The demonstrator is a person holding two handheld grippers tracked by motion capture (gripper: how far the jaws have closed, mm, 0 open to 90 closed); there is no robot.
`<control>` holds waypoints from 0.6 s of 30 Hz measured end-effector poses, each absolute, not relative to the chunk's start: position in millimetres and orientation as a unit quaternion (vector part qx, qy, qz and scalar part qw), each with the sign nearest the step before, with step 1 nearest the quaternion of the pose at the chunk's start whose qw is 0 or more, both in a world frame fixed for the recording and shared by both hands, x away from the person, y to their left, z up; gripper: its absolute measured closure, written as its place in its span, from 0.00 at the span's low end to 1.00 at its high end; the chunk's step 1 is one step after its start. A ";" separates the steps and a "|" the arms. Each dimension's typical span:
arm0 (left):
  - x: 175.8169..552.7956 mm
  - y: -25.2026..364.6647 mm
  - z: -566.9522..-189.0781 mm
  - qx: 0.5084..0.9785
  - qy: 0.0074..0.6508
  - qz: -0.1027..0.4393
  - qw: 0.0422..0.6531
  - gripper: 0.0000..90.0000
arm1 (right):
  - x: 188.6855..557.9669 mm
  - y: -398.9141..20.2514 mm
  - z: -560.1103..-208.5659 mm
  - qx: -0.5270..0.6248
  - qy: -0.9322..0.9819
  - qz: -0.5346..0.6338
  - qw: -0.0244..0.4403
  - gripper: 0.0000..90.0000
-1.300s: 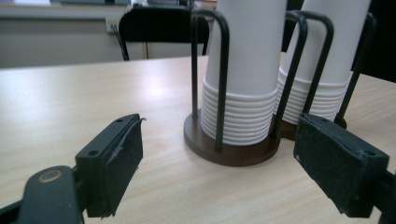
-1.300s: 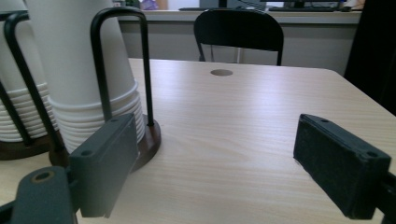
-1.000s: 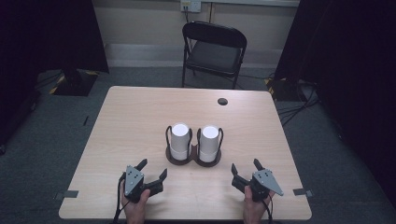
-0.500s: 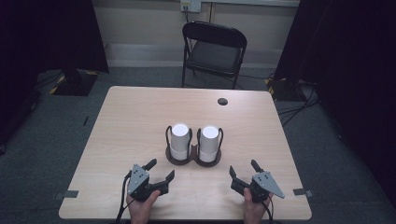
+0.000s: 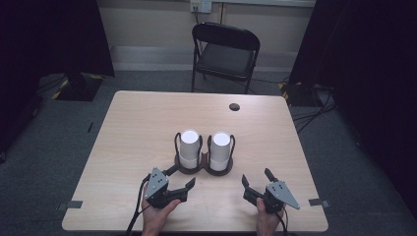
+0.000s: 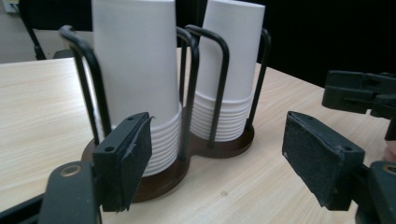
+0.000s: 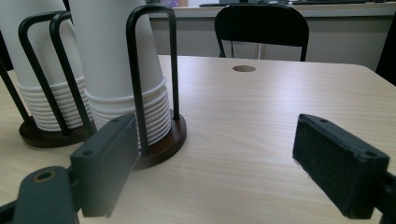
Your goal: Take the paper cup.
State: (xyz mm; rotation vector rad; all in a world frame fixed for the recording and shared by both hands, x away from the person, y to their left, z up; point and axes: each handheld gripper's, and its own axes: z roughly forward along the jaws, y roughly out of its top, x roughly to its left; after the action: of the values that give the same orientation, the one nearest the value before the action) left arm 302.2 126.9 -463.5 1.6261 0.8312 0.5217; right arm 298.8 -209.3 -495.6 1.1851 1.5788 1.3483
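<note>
Two tongs: both held low at the near edge of the pale wood-grain bench [image 5: 128, 128], one in each of the person's hands, with nothing in either.
Left tongs [image 5: 181, 178]: jaws part open and just now closing, nothing between the pads; in the left gripper view the left-hand pad sits in front of the near stack's rims without pressing on them.
Right tongs [image 5: 255, 177]: jaws spread wide and empty, aimed forward and slightly inward over bare bench.
Near stack: the left stack of white paper cups [image 5: 189, 147], nested upside down with their rolled rims banded at the bottom, standing upright in the dark round-based holder with black wire hoops [image 5: 202, 167].
Other stack: the right stack of white paper cups [image 5: 220, 150], upright in the twin ring of the same holder, touching neither tongs.
Key relation: the holder lies ahead of and between the two hands; the left tongs are clearly nearer, their tips close to the holder's base, while the right tongs sit further off to the side.
Long axis: both stacks stand vertical, so a sideways grip across a stack between the wire hoops looks the likely approach.
Farther back: a small dark round hole [image 5: 234, 106] in the bench top.
Beyond the bench: a black folding chair [image 5: 225, 51] against the wall.
</note>
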 end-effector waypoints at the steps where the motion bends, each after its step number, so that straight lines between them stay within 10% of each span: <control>1: 302.2 126.9 -463.5 0.696 0.356 0.223 0.582 0.28 | 298.9 -209.2 -495.6 0.461 0.615 0.525 0.367 0.15; 18: 314.6 105.1 -442.8 0.709 0.310 0.200 0.601 0.31 | 299.6 -209.5 -495.5 0.463 0.616 0.523 0.365 0.15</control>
State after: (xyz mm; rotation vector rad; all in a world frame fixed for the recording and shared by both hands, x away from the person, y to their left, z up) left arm 314.6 105.1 -442.8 1.6416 0.7184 0.4634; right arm 299.6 -209.5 -495.5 1.1895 1.5836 1.3456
